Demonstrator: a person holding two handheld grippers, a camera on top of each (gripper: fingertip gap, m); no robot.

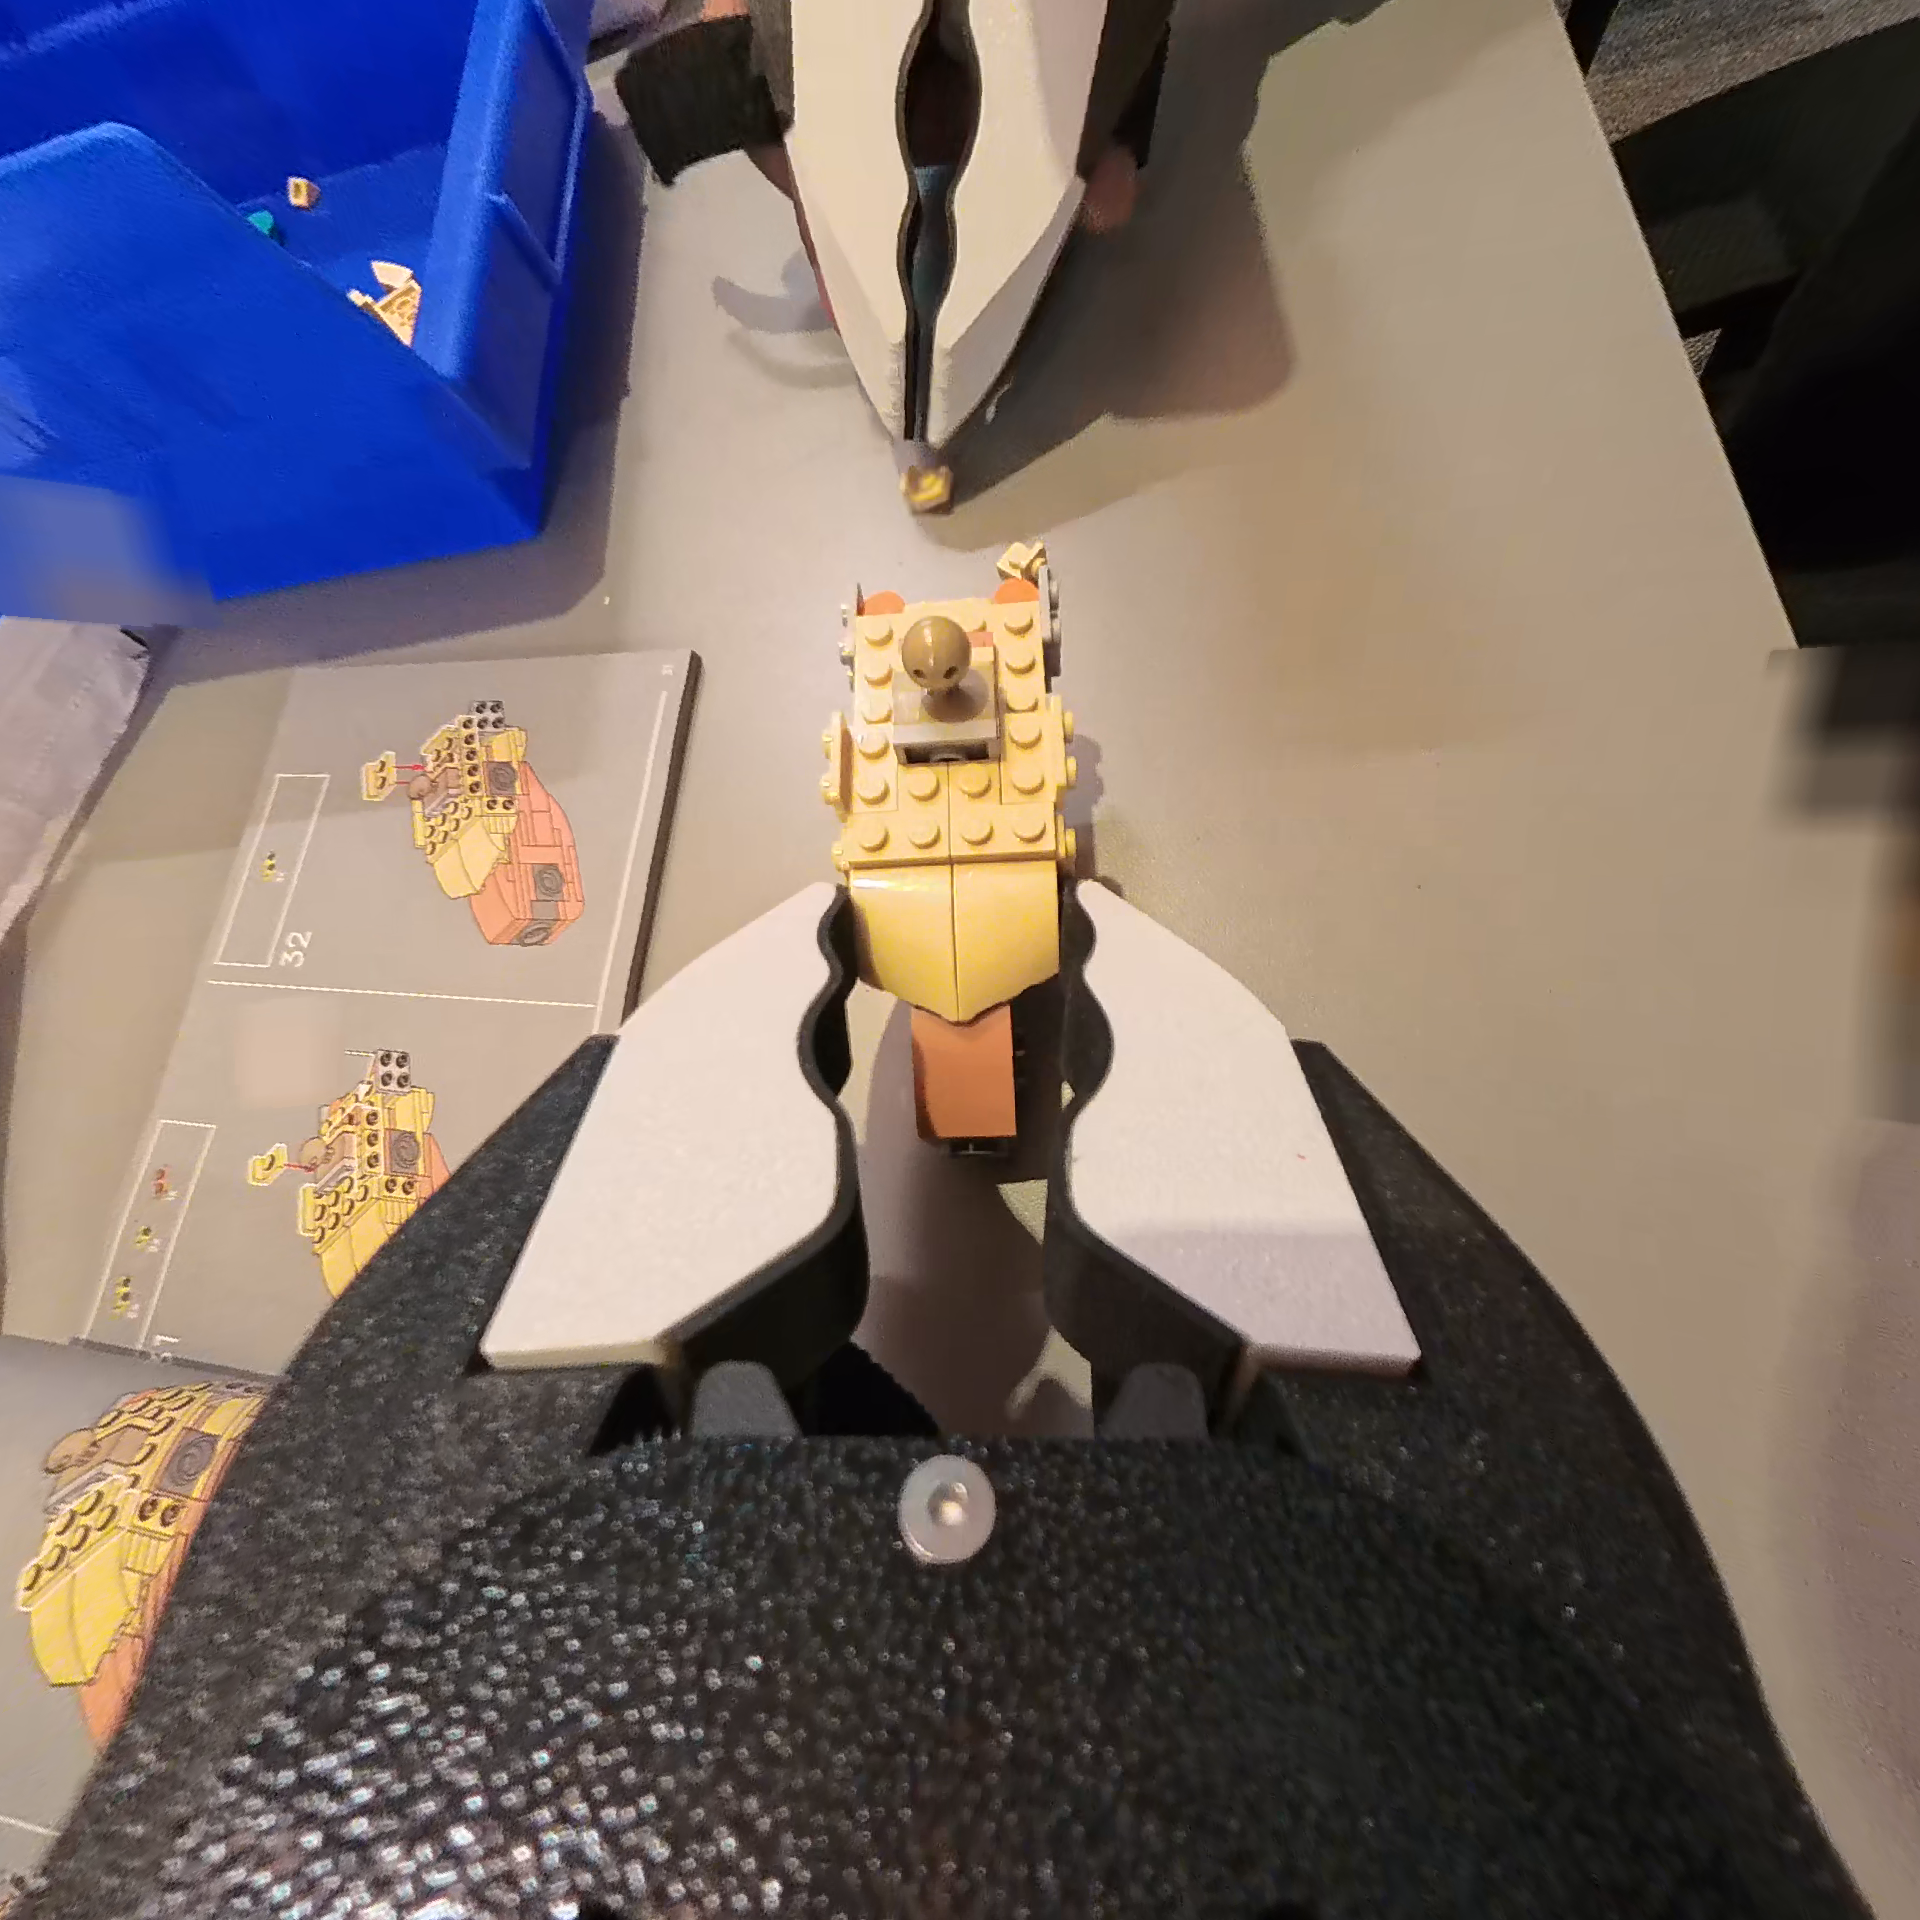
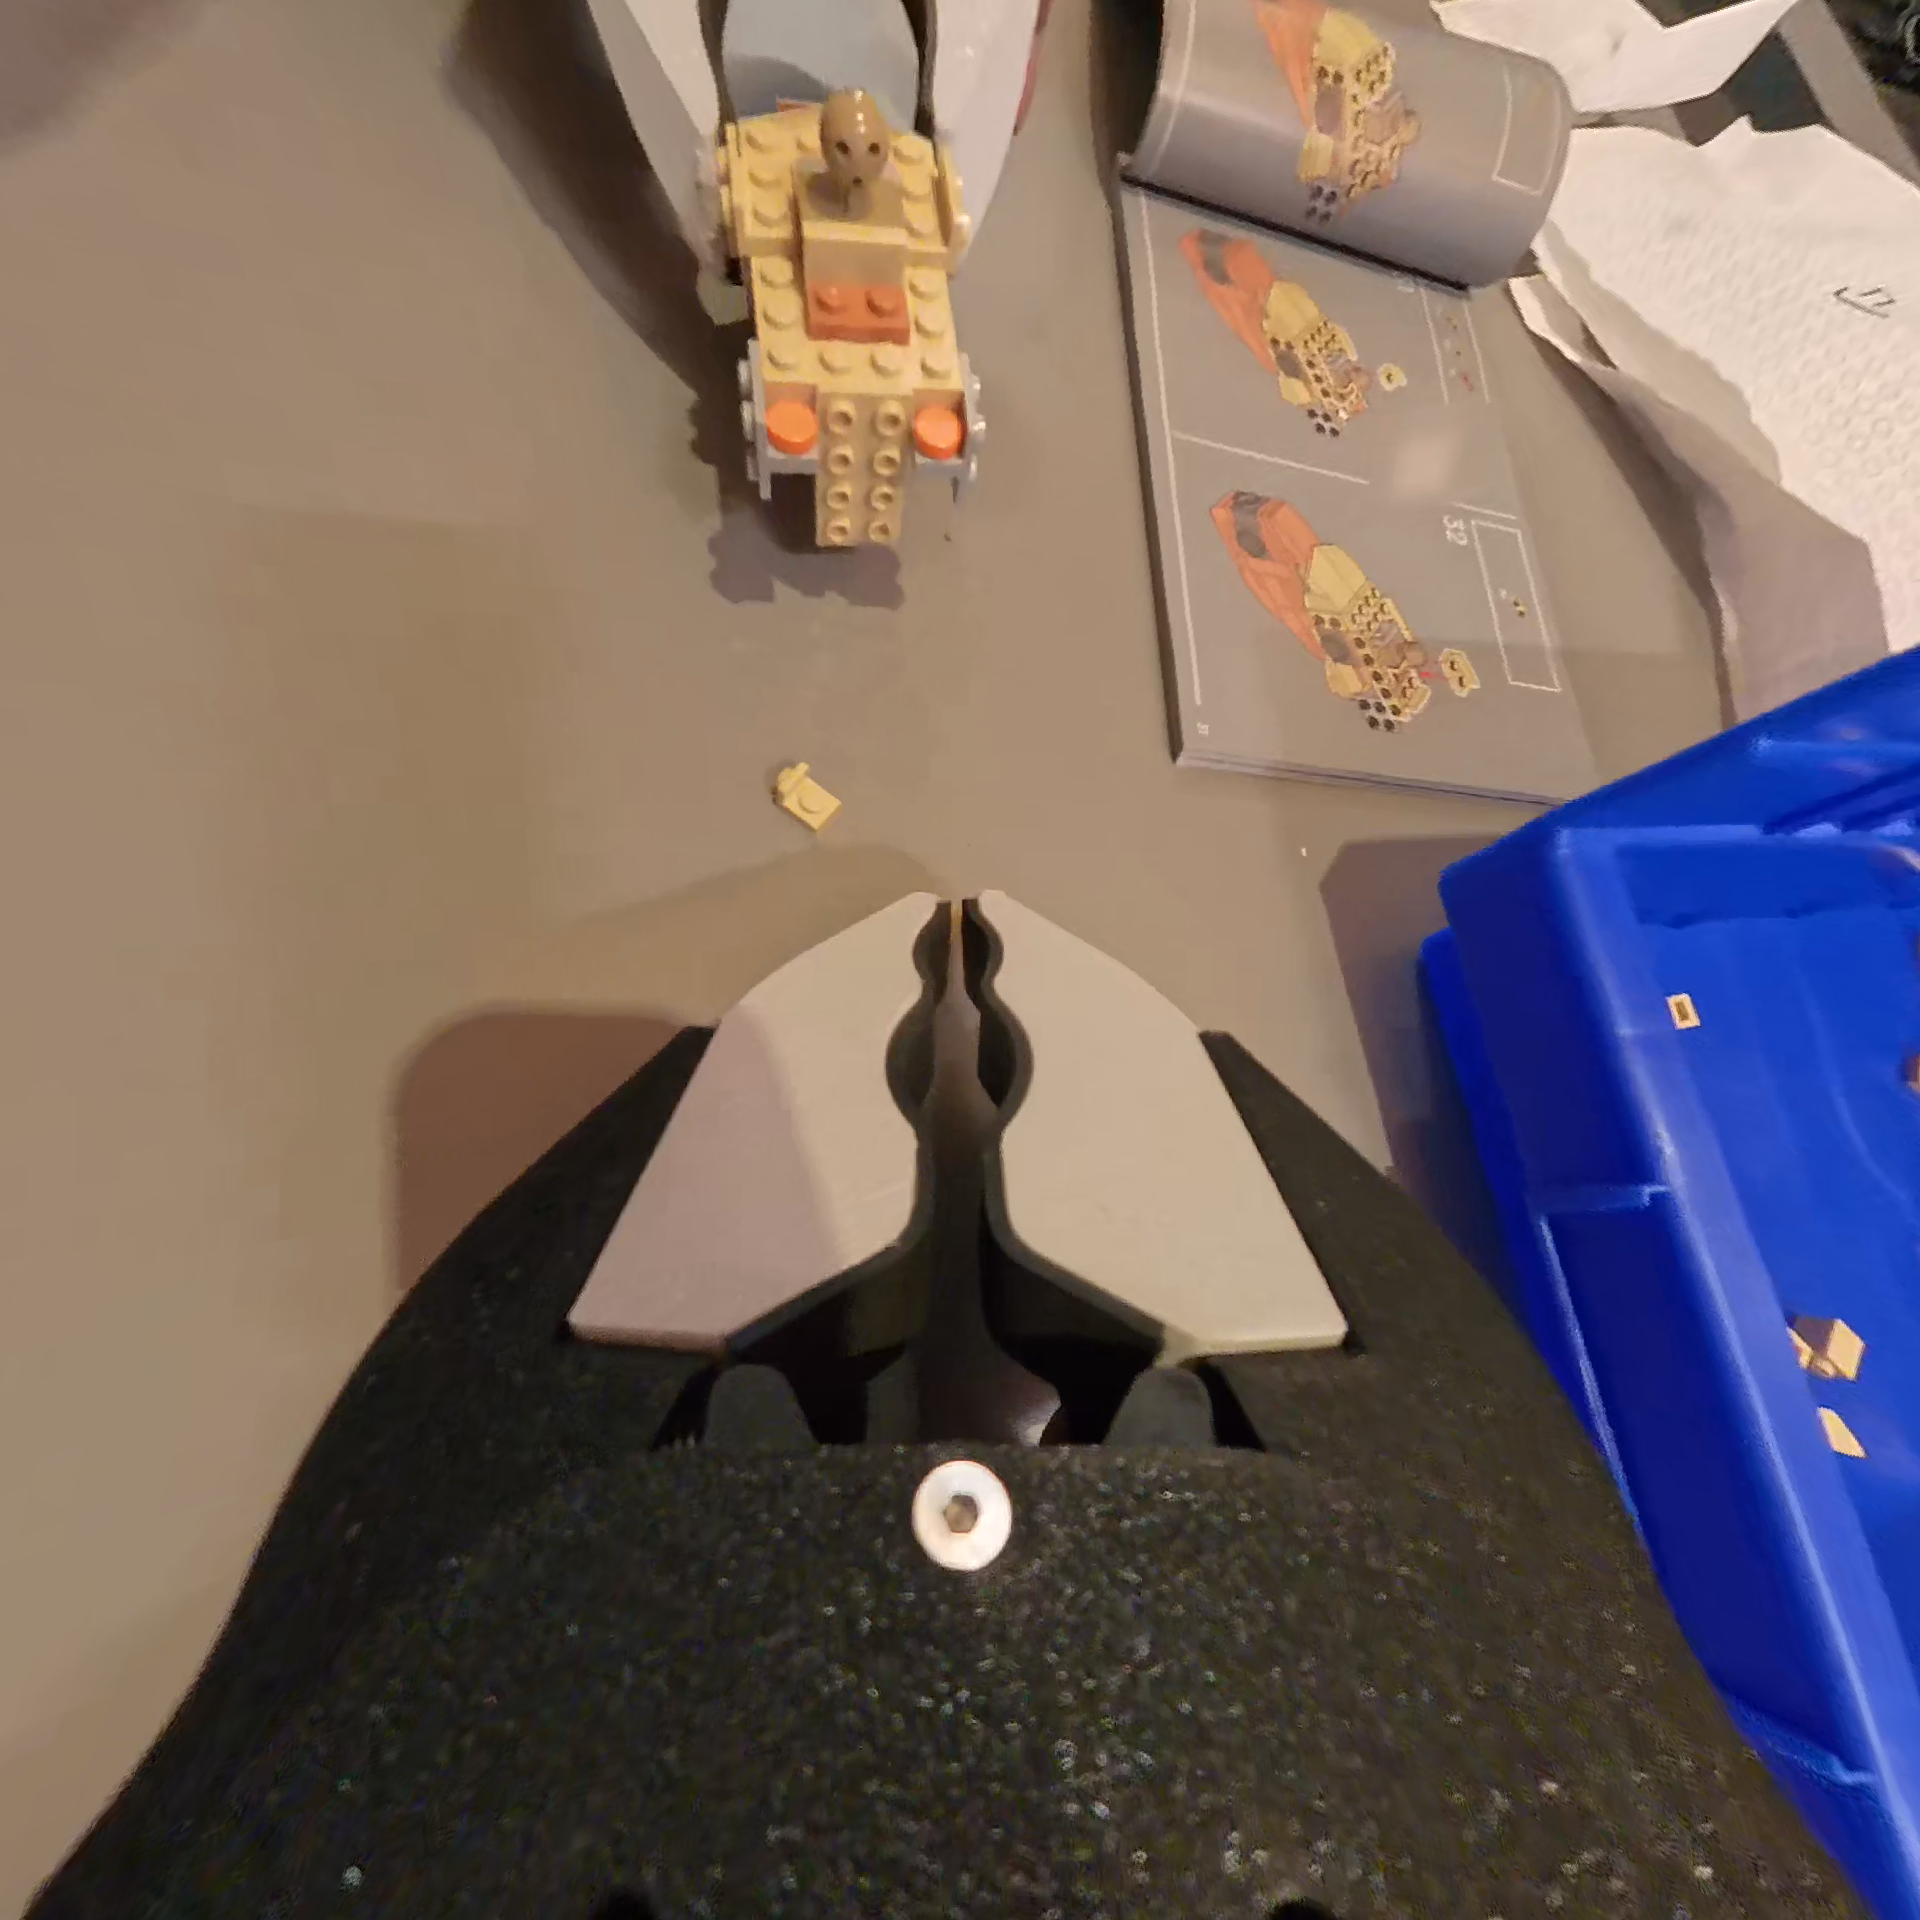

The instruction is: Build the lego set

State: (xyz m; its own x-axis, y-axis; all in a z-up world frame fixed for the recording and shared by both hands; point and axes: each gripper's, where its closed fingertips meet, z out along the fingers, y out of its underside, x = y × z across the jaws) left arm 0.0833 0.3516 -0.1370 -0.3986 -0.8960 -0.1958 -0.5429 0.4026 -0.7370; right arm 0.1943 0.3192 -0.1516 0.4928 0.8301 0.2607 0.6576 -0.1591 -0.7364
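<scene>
The tan and orange lego model stands on the grey table. My left gripper is shut on its curved tan end, with both pads against its sides. The right wrist view shows the model from the other end, with the left gripper's fingers around its far end. My right gripper is shut on a small tan piece, which shows as a thin sliver between the tips. It sits just beyond the model. Another small tan piece lies loose on the table between the right gripper and the model.
A blue parts bin with a few small tan pieces stands at the left; the right wrist view has it at the right. An open instruction booklet lies beside the model. White paper lies beyond the booklet. My hands' fingertips stand some 12 centimetres from each other.
</scene>
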